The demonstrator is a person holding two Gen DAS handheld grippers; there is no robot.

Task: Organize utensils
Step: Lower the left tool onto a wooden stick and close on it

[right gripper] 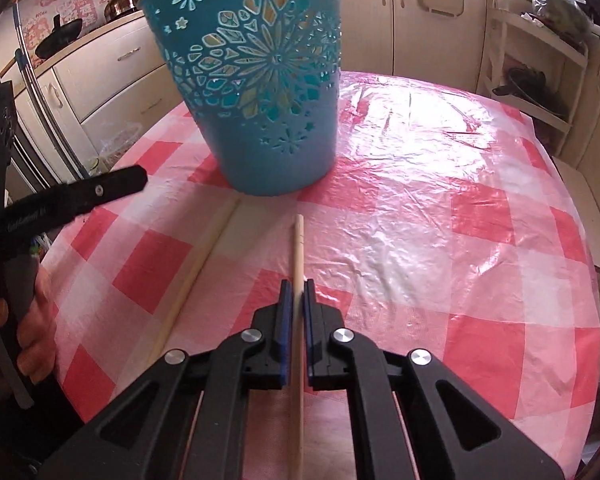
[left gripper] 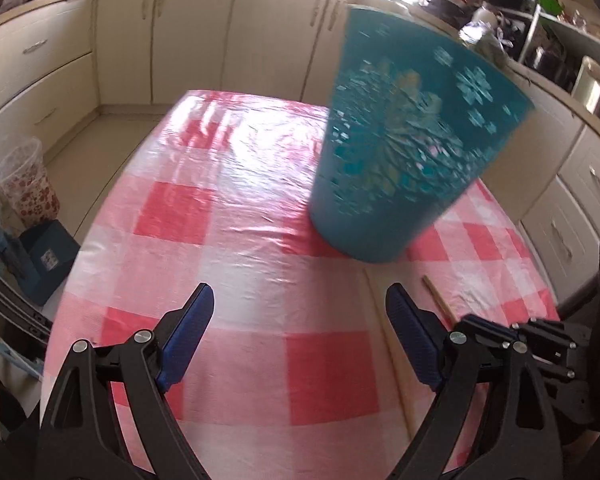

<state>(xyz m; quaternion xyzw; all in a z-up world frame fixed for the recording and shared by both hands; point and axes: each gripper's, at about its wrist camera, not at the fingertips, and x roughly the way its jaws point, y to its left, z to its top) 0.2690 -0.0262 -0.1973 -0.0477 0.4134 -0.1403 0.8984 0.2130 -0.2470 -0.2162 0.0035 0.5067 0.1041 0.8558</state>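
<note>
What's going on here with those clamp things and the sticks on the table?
A person is tidying chopsticks with two hand-held clamps. The right tool is shut on one chopstick, pointing toward the blue holder. A second chopstick lies on the checked tablecloth. The left tool is open, holding nothing.

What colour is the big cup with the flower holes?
The cup is teal blue with snowflake-like cutouts, clearest in the right wrist view.
</note>
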